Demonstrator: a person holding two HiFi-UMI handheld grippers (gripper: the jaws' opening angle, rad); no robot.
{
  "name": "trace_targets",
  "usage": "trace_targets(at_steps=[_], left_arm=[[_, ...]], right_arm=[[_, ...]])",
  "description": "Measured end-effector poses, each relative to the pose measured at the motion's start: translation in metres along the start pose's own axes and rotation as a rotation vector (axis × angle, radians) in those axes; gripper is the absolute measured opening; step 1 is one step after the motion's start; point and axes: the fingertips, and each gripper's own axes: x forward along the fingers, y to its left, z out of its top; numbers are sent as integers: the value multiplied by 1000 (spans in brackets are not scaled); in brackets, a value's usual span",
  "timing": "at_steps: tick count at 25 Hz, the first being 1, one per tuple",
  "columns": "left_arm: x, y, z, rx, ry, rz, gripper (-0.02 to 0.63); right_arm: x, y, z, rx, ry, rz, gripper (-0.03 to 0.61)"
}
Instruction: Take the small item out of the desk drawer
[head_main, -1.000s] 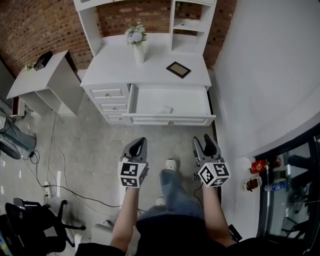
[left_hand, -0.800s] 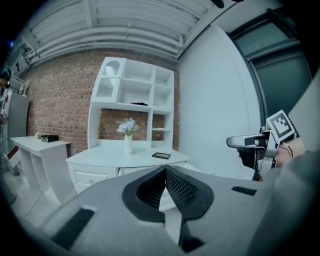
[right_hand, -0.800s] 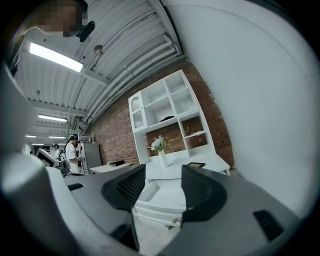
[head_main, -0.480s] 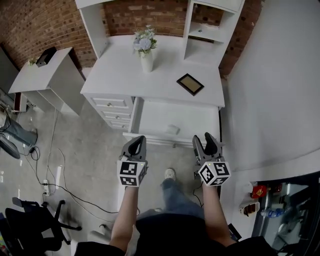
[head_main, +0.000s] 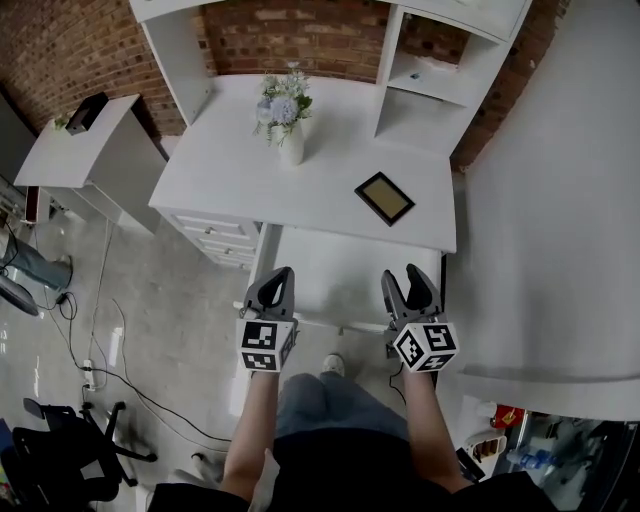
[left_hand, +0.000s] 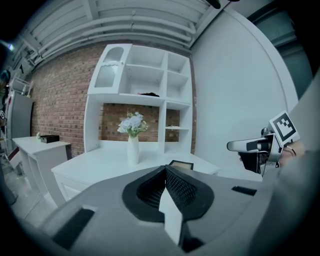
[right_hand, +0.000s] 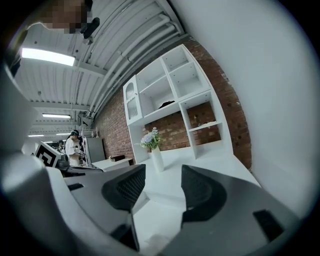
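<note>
— Where are my grippers?
— Both are at the front edge of the desk, by its open drawer. Your left gripper has its fingers pressed together, empty. Your right gripper has them wide apart, with nothing between.
— And the small item?
— I can't make it out in the drawer.

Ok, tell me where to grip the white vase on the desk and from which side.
Grip the vase round its white body, below the flowers, coming in level from the front of the desk. It stands upright and slim, and the blooms spread over its mouth, so coming from above would likely crush them. The right gripper, jaws apart, is ready.
</note>
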Motion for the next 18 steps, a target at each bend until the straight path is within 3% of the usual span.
trace_targets(at_steps=[11, 15, 18], left_arm=[[25, 7, 3, -11, 35, -39, 9], [27, 9, -4, -23, 50, -46, 9], [30, 9, -13, -35, 65, -52, 9]], right_arm=[[34, -3, -23, -65, 148, 53, 204], [51, -2, -48, -127, 310, 111, 204], [60, 7, -77, -202, 456, 212, 204]])
